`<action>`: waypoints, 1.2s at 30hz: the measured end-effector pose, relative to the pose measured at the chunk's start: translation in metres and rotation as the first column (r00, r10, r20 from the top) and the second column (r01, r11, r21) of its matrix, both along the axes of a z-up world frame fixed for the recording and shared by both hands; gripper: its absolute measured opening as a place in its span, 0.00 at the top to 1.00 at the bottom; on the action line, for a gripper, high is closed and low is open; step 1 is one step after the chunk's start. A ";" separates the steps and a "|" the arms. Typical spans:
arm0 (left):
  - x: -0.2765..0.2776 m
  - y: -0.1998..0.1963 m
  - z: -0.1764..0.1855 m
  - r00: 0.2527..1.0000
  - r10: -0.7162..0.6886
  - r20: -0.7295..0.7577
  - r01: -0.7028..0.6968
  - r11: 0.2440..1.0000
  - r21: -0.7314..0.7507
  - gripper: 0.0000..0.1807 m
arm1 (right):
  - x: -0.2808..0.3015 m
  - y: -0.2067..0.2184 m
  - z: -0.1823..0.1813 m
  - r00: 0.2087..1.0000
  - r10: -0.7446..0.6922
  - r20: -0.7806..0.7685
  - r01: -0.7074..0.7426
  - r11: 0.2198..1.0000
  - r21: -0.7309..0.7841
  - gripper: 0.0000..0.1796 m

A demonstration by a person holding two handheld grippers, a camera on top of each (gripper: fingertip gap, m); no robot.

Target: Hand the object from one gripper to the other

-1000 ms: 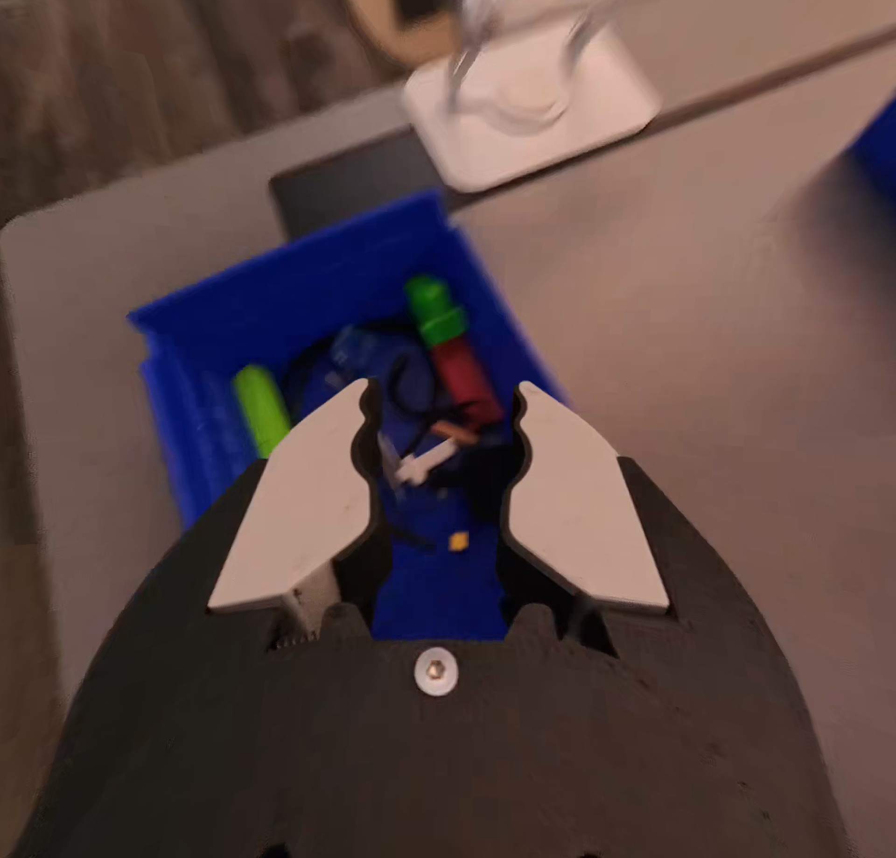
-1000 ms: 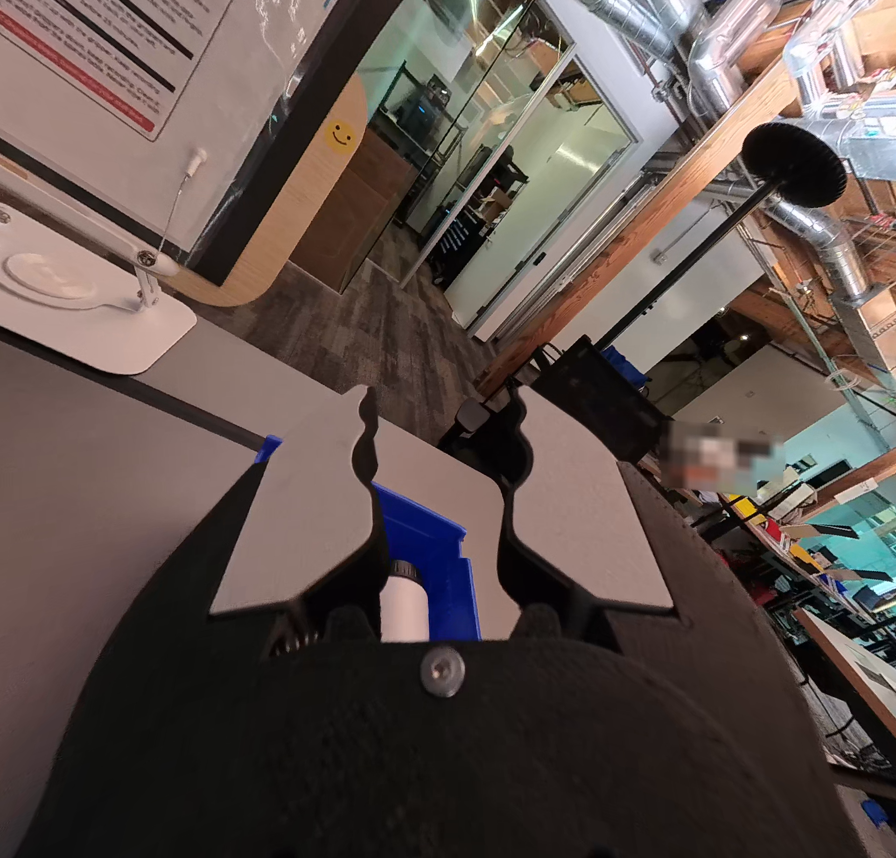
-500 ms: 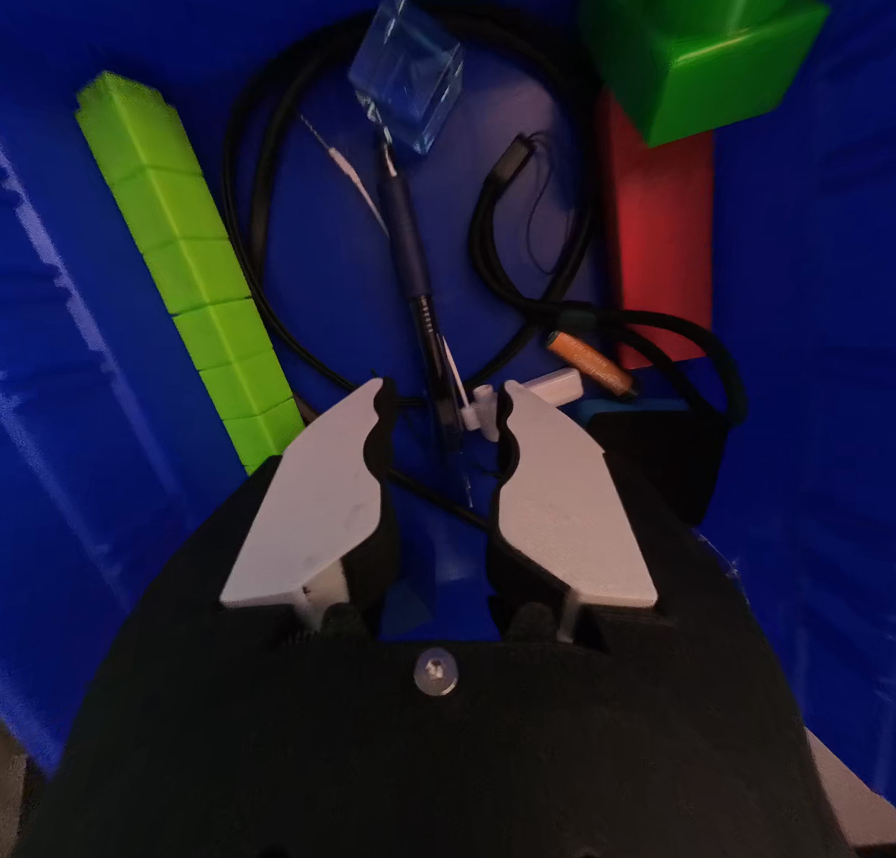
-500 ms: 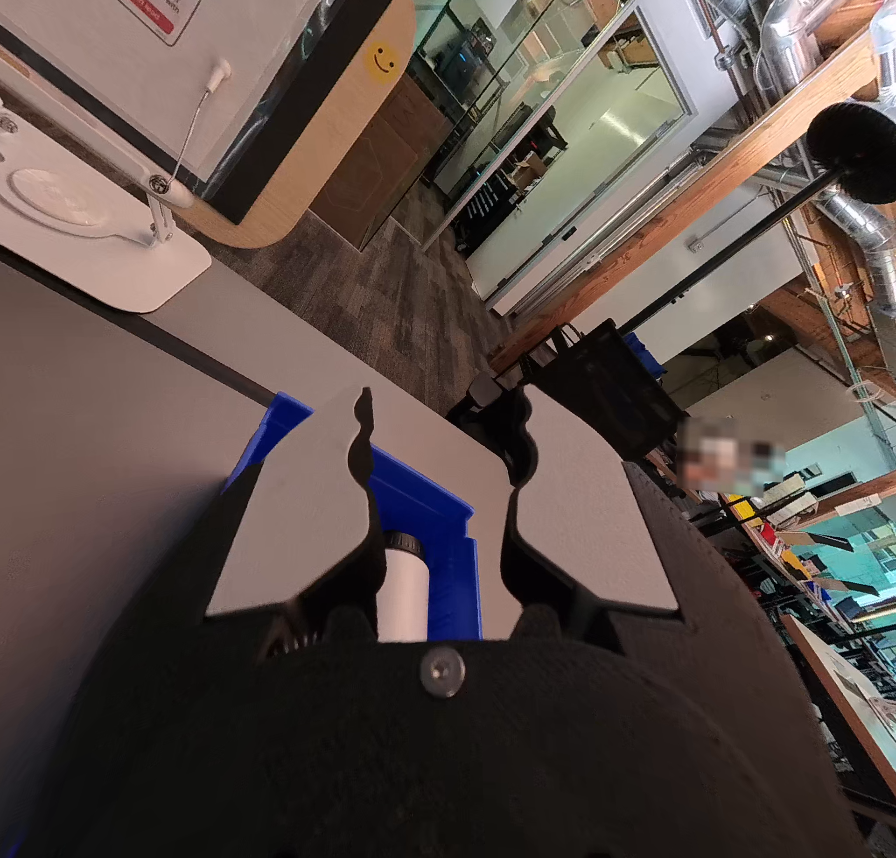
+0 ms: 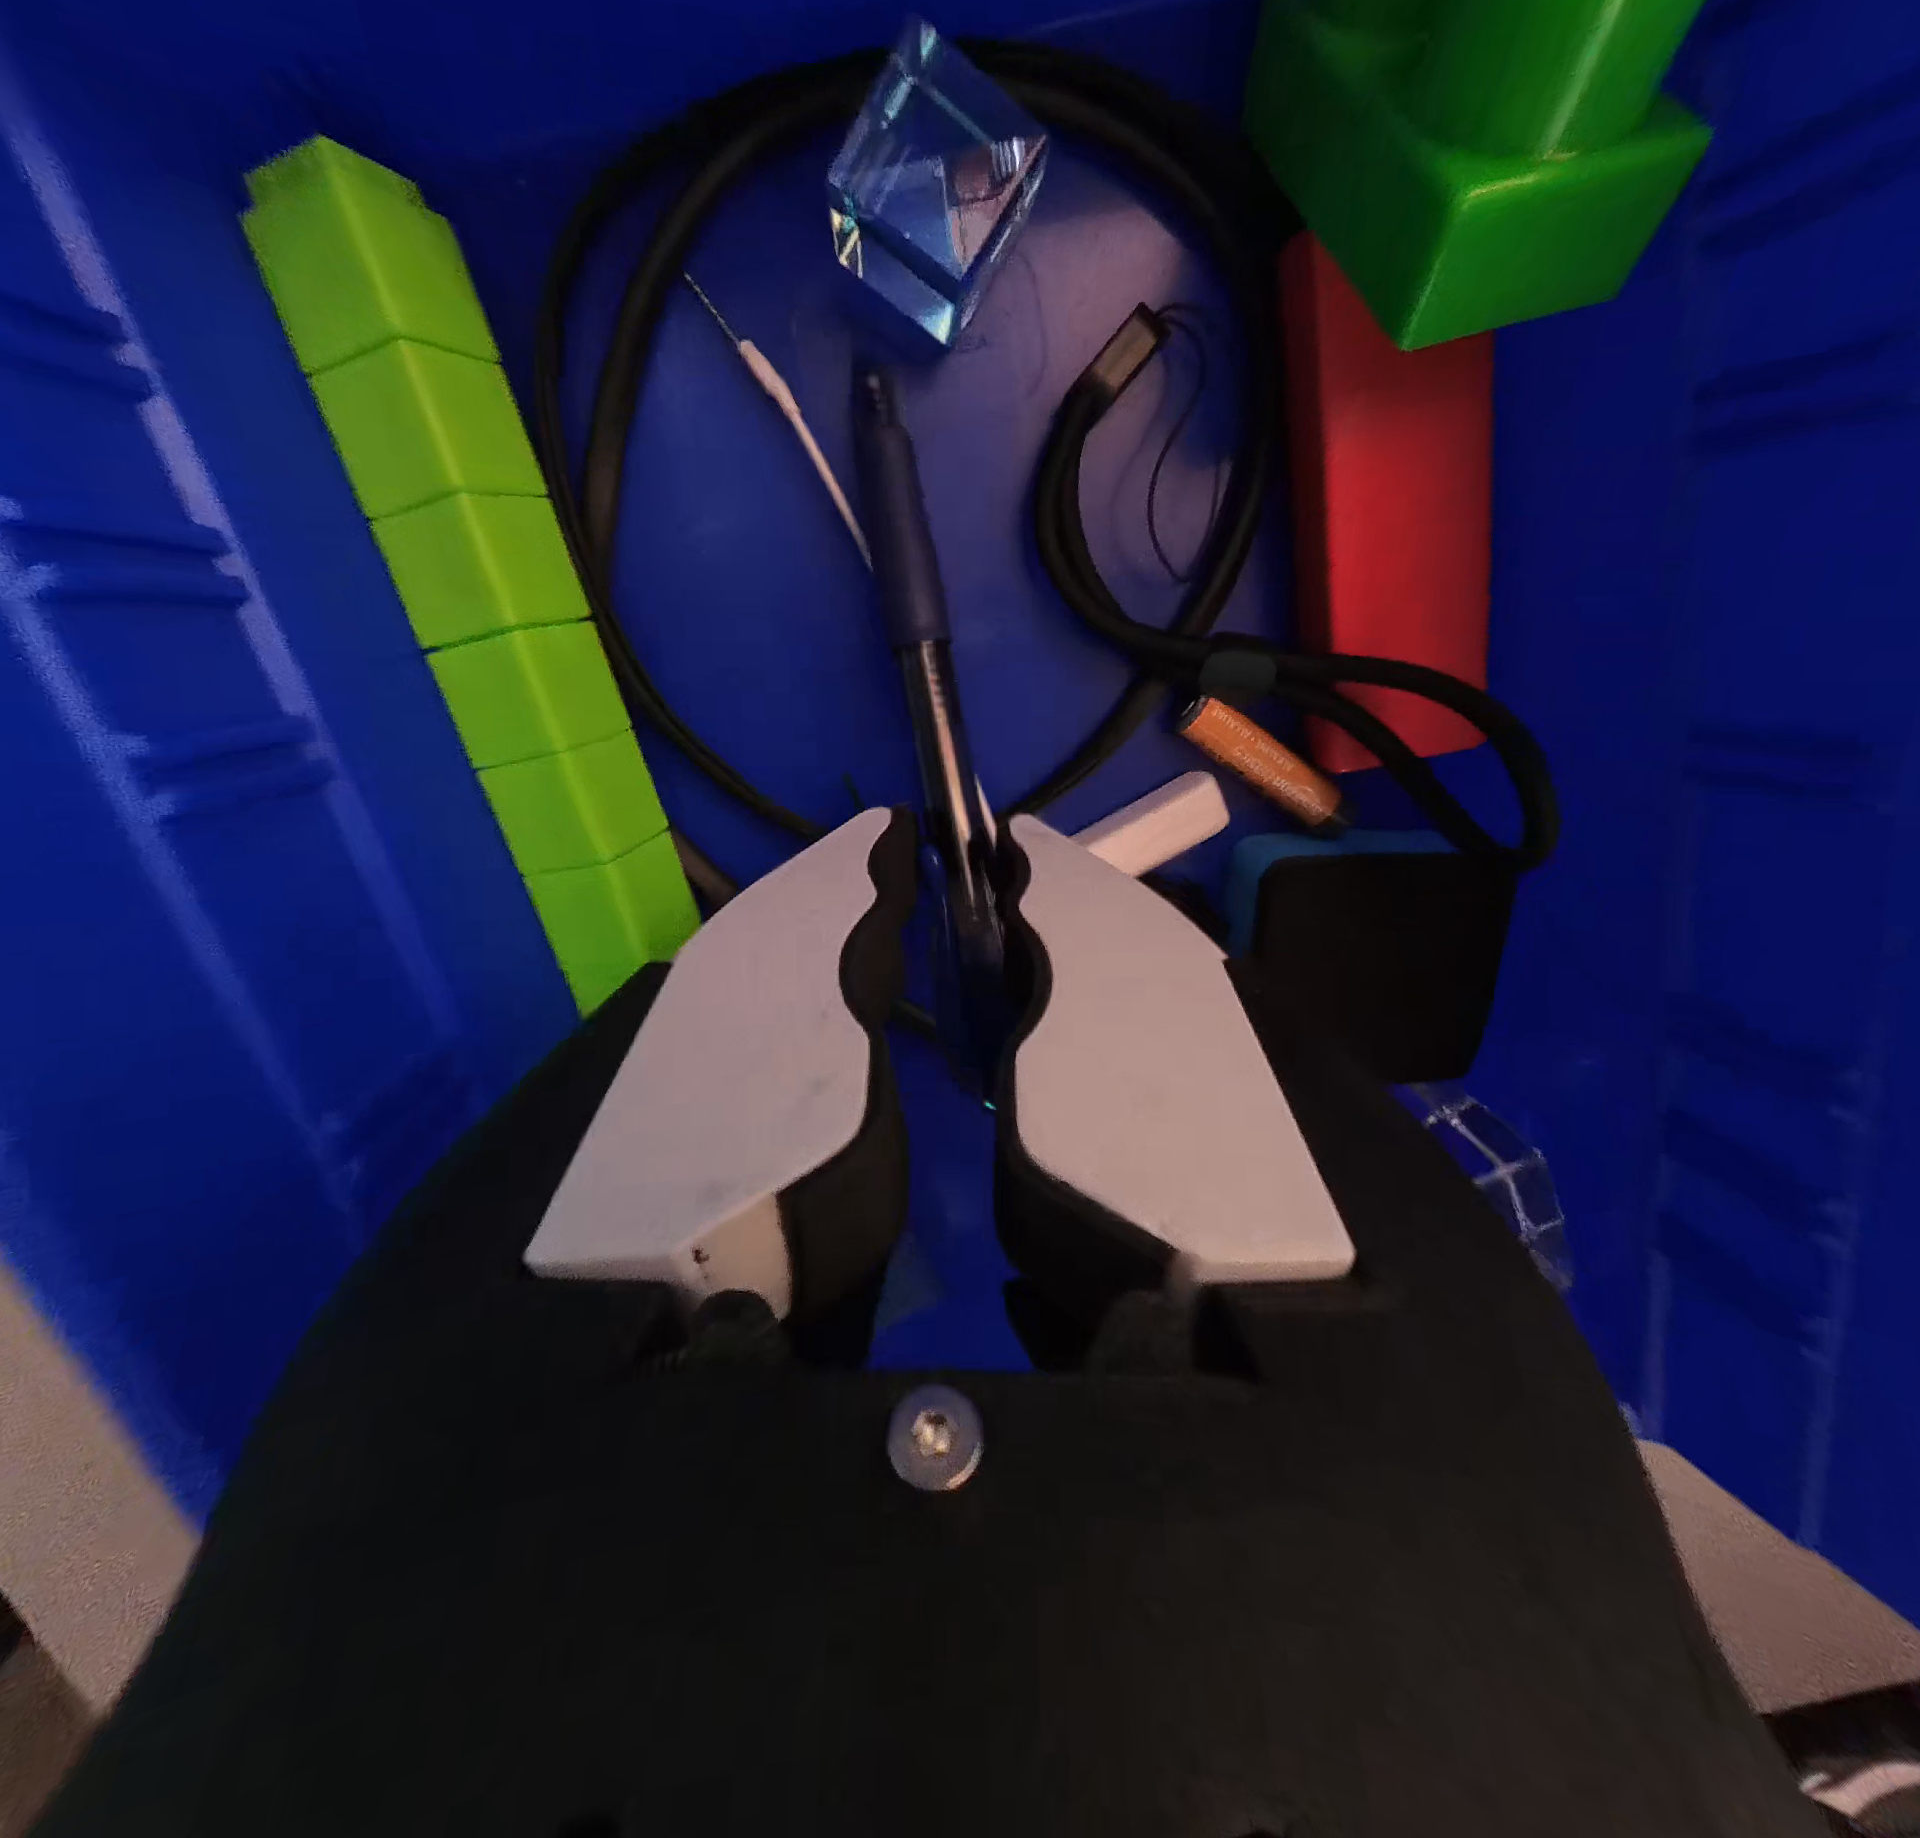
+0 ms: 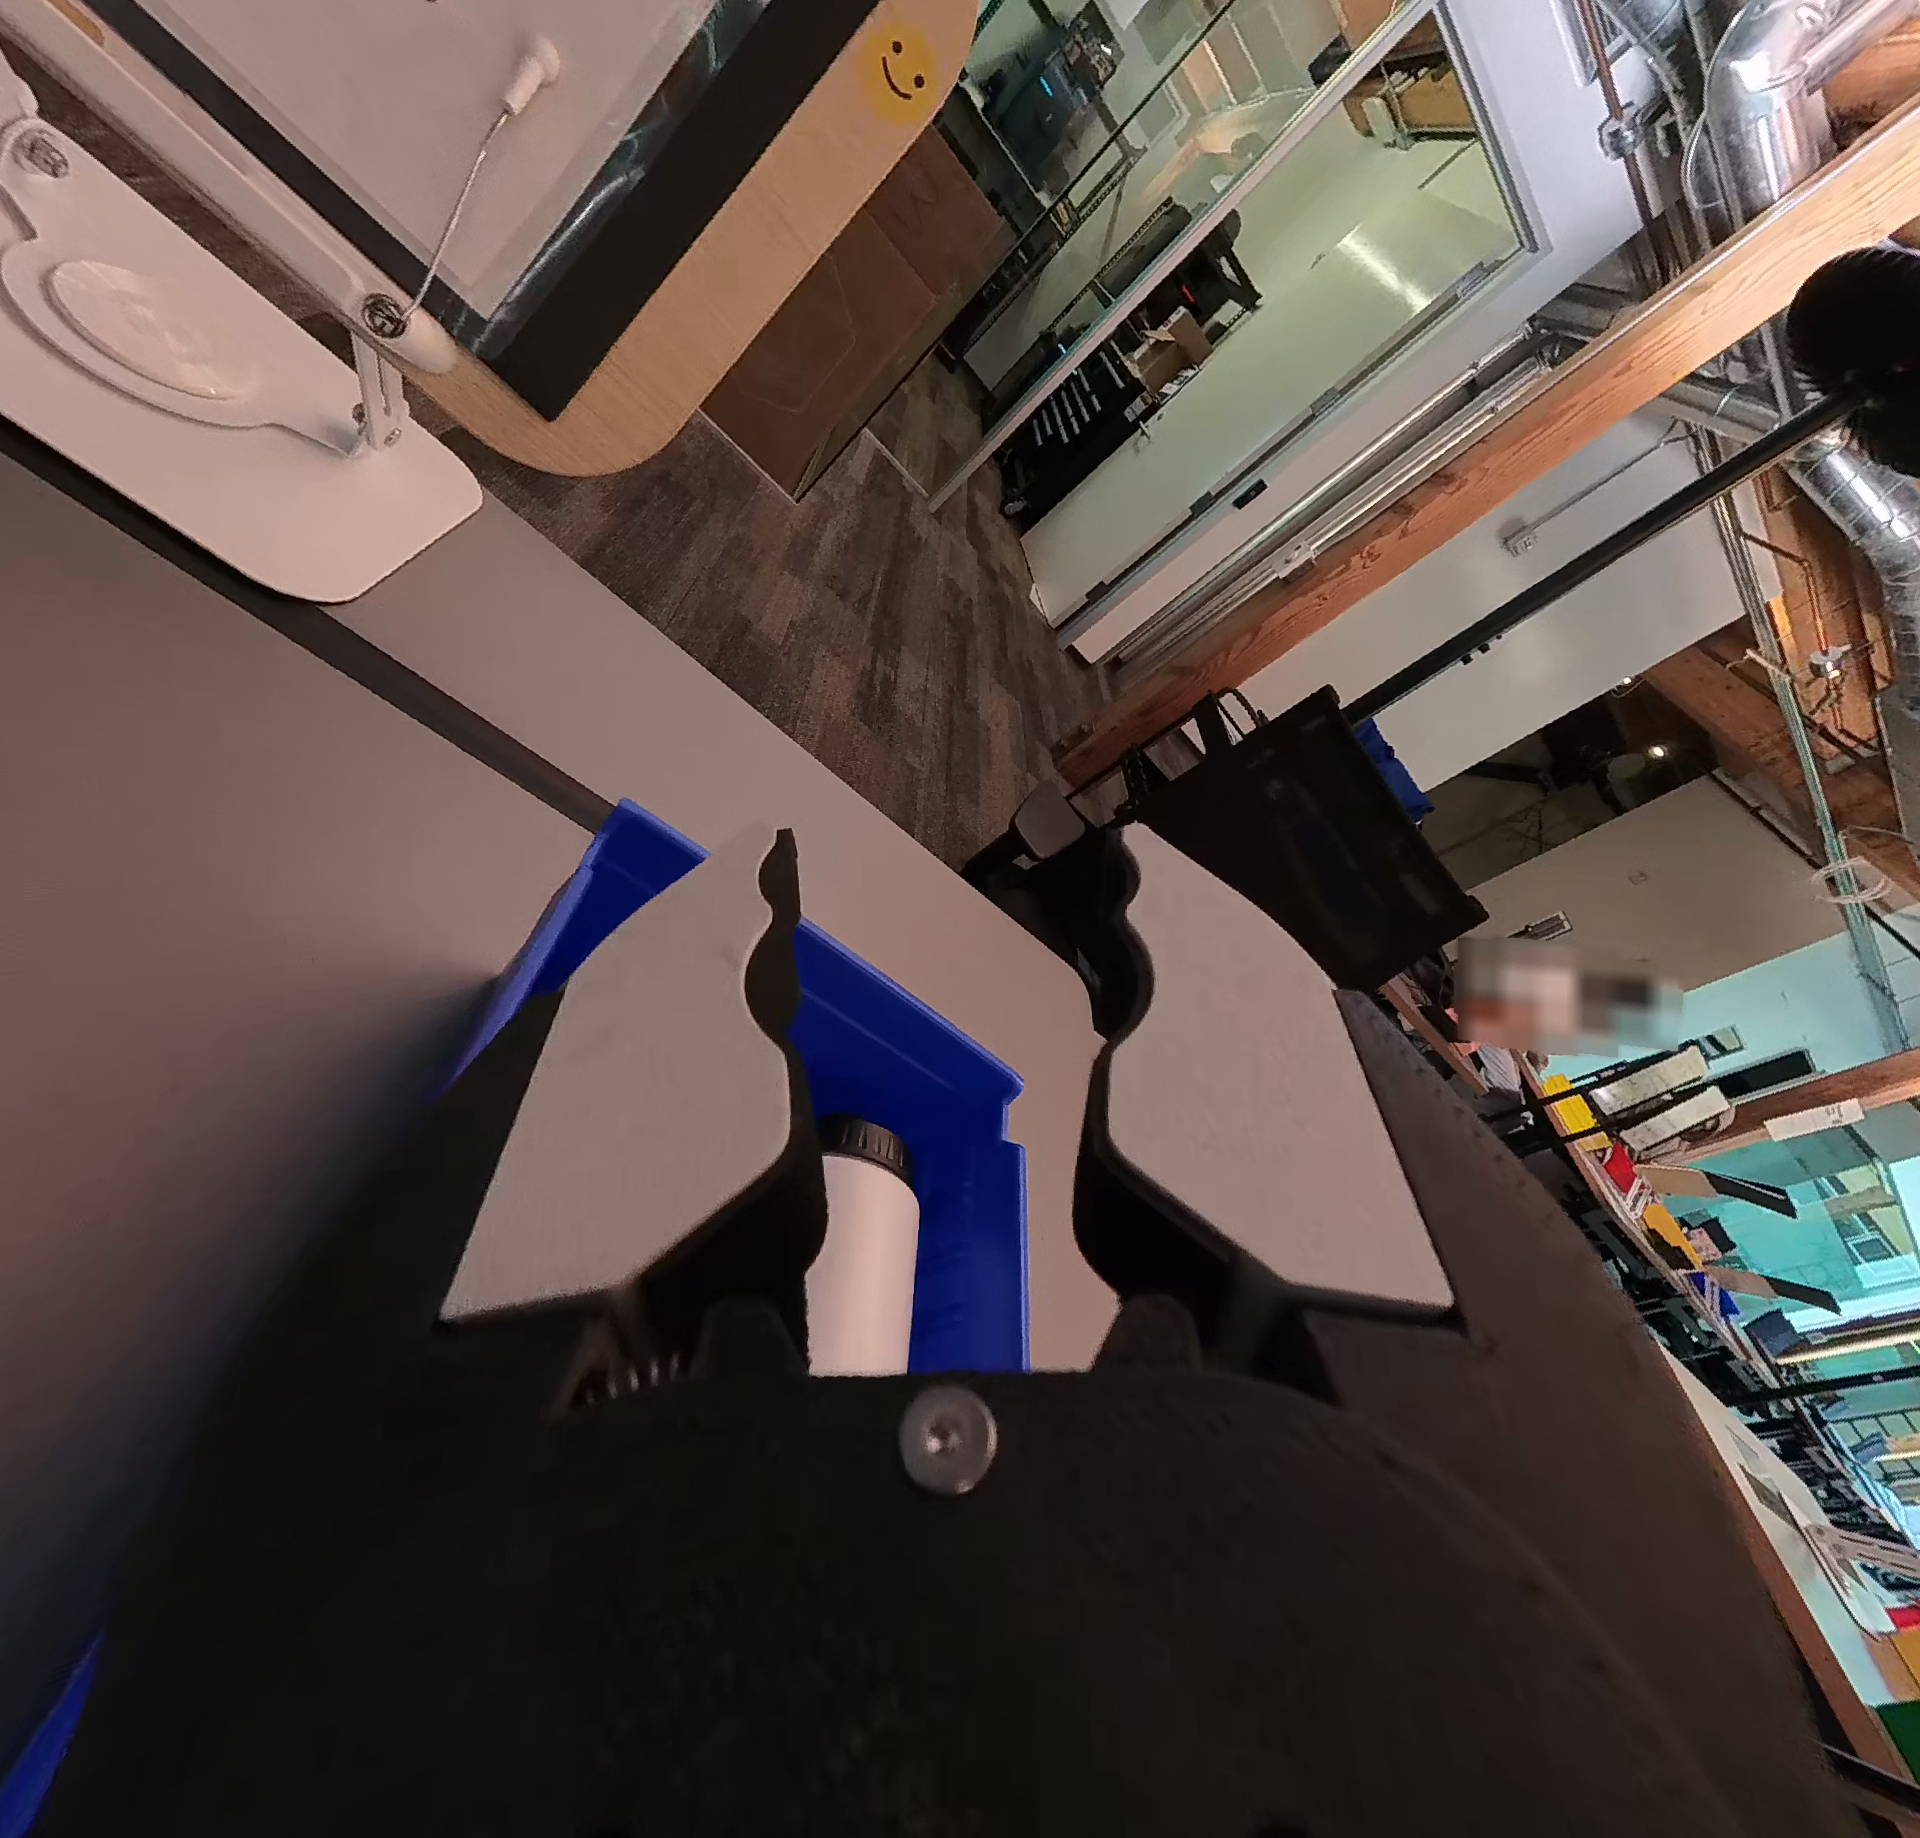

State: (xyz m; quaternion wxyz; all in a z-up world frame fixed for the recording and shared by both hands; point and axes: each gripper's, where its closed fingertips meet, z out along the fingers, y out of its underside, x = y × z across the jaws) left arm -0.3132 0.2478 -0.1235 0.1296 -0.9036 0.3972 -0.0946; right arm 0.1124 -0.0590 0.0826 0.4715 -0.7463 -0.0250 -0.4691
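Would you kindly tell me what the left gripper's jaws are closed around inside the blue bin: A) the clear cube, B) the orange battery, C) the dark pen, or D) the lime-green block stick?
C: in the left wrist view the left gripper has its jaws nearly together on the pen.

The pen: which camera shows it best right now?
The left wrist view. The pen lies in the blue bin, its near end between the closed fingers of the left gripper. The right wrist view shows none of it.
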 end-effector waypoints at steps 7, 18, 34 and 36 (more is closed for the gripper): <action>0.017 -0.007 0.074 0.968 -0.065 0.240 0.028 0.988 0.154 0.94 | -0.007 0.006 -0.003 1.000 0.019 0.008 -0.019 1.000 -0.013 0.68; 0.108 -0.176 0.259 0.233 -0.578 0.782 0.349 0.800 0.488 0.94 | -0.163 0.041 0.007 0.636 0.703 -0.319 -0.630 0.712 0.311 0.70; 0.156 -0.300 0.262 -0.051 -0.576 0.816 0.497 0.694 0.521 0.95 | -0.259 0.009 0.066 -0.327 0.928 -0.178 -0.202 0.115 0.973 0.87; 0.160 -0.301 0.259 -0.042 -0.576 0.816 0.496 0.697 0.518 0.95 | -0.256 0.009 0.065 -0.337 0.927 -0.163 -0.158 0.115 0.981 0.93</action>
